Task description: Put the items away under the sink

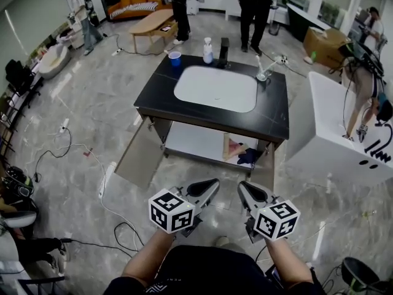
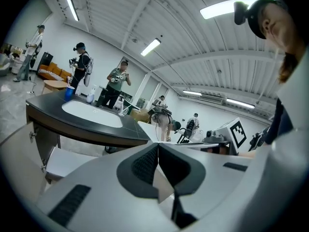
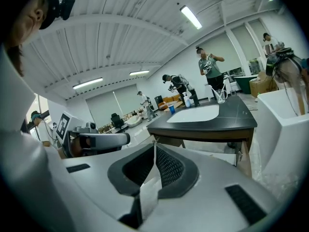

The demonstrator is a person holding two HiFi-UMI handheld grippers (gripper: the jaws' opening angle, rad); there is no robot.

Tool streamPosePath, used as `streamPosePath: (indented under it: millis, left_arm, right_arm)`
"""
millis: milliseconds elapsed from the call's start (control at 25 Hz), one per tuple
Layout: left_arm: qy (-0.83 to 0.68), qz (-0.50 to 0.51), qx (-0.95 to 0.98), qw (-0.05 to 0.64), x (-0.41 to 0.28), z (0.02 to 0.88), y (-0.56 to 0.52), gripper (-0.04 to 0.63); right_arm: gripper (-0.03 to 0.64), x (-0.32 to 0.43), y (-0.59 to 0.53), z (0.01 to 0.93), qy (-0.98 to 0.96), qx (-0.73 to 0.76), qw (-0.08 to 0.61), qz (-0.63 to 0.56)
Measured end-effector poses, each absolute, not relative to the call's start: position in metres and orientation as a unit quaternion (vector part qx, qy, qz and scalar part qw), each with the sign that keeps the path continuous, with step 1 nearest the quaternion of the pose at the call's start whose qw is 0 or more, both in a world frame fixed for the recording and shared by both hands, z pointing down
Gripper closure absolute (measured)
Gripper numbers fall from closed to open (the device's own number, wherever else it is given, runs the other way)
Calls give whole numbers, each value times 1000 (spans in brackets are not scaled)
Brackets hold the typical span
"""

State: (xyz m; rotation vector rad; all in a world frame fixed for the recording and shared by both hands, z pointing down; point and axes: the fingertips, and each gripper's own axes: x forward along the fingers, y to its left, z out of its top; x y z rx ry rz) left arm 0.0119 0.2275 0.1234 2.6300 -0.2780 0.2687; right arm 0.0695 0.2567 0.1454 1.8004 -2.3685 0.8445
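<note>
Sink cabinet (image 1: 212, 117) sits at 12 o'clock from both grippers, with open marble floor (image 1: 86, 140) between them. Both cabinet doors are swung out: left door (image 1: 138, 155) at 10 o'clock, right door (image 1: 265, 172) at 1 o'clock. The opening between the door edges faces the grippers. White cable (image 1: 107, 186) trails on the floor at 9 o'clock. A white block (image 1: 331, 134) stands near the cabinet's right side, at 2 o'clock.

Left gripper (image 1: 213, 185): jaws fully together, nothing in them. Right gripper (image 1: 243, 188): jaws pressed together, also empty. The two are side by side, near each other but apart.

Under-sink shelf (image 1: 190, 141) holds a tan item (image 1: 229, 147) and a dark blue item (image 1: 249, 157) at its right end, just beside each other.

On the countertop's far edge are a blue cup (image 1: 175, 58) and a white pump bottle (image 1: 208, 51). The faucet (image 1: 264, 71) is at 3 o'clock of the white basin (image 1: 215, 88).
</note>
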Motion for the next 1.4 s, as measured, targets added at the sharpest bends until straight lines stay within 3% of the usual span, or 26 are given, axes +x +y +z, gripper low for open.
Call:
streamPosePath:
  millis: [960, 1400]
  left_arm:
    - [-63, 112, 961, 244, -69, 136, 55, 586]
    - [-90, 104, 957, 255, -66, 140, 20, 586]
  right_arm:
    - [578, 4, 81, 153, -724, 630, 17, 280]
    - [577, 29, 48, 148, -720, 639, 16, 270]
